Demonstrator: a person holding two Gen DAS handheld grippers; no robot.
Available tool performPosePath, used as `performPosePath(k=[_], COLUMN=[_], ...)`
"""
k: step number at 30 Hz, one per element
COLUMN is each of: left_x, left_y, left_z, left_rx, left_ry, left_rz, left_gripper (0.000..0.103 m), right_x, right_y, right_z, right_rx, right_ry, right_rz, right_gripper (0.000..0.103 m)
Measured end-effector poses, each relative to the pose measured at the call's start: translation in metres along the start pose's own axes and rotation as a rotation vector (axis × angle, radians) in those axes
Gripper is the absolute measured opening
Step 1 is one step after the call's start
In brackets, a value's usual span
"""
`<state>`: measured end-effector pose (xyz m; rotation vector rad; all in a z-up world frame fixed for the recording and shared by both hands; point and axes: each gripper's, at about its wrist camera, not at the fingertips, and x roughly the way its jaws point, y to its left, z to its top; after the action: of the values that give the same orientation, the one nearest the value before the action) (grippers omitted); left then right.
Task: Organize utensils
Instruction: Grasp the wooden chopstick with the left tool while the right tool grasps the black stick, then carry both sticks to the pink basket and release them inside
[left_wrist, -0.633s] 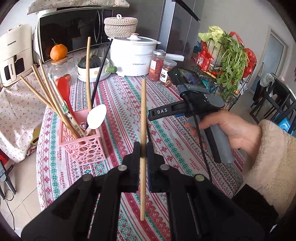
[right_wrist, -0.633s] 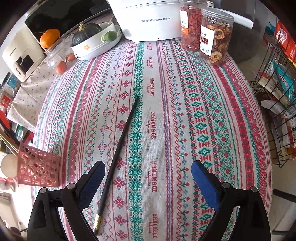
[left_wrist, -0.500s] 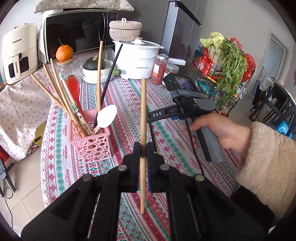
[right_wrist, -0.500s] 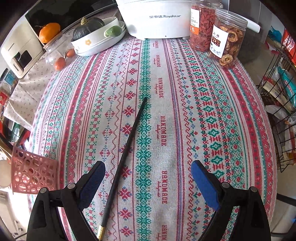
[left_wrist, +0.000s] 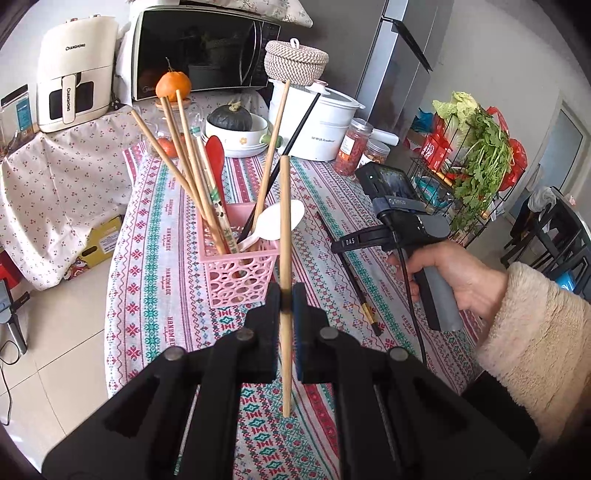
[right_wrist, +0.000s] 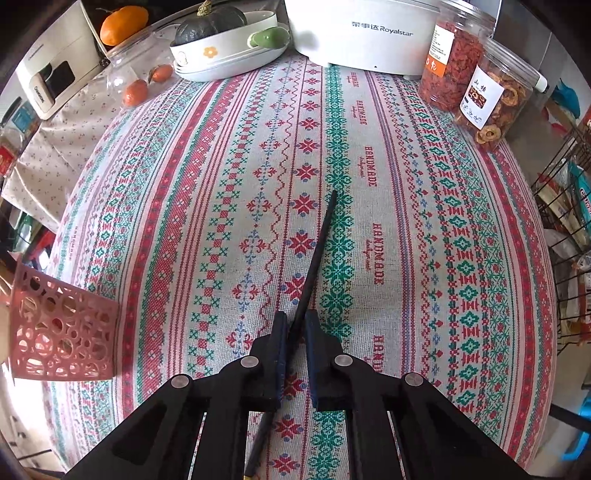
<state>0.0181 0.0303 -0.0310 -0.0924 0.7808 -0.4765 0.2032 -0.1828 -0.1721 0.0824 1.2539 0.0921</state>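
Observation:
My left gripper (left_wrist: 286, 300) is shut on a light wooden chopstick (left_wrist: 284, 221), which it holds upright just in front of the pink perforated basket (left_wrist: 240, 282). The basket holds several wooden chopsticks, a red spoon (left_wrist: 215, 155) and a white spoon (left_wrist: 271, 221). A black chopstick (right_wrist: 317, 251) lies on the patterned tablecloth (right_wrist: 424, 240). My right gripper (right_wrist: 295, 326) is shut on its near part, a pad pressing on each side. In the left wrist view, a hand (left_wrist: 450, 273) in a fluffy cream sleeve holds the right gripper (left_wrist: 341, 243) over that black chopstick (left_wrist: 351, 280).
At the far end of the table stand a white rice cooker (right_wrist: 362, 33), two jars of dried food (right_wrist: 491, 96) and a bowl with a dark squash (right_wrist: 221, 40). A wire rack with greens (left_wrist: 476, 162) stands off the right edge. The microwave (left_wrist: 199, 51) is behind.
The right gripper's jaws went from wide open to shut on the black chopstick, which now sits centred between them. The left gripper brought its wooden chopstick closer to the pink basket.

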Motion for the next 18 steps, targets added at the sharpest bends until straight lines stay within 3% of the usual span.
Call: performPosePath(k=[9, 18], left_x=[-0.014, -0.036], left_y=[0.001, -0.005], left_z=[0.004, 0.013], left_rx=[-0.006, 0.007], left_ry=[-0.037, -0.124], left_rz=[-0.008, -0.006], left_gripper=[0.007, 0.007], right_x=[-0.070, -0.148], right_y=[-0.018, -0.014], right_z=[-0.018, -0.054], right_rx=[0.029, -0.004], right_ry=[-0.187, -0.405], right_rz=[0.111, 0.198], right_gripper=[0.006, 0.006])
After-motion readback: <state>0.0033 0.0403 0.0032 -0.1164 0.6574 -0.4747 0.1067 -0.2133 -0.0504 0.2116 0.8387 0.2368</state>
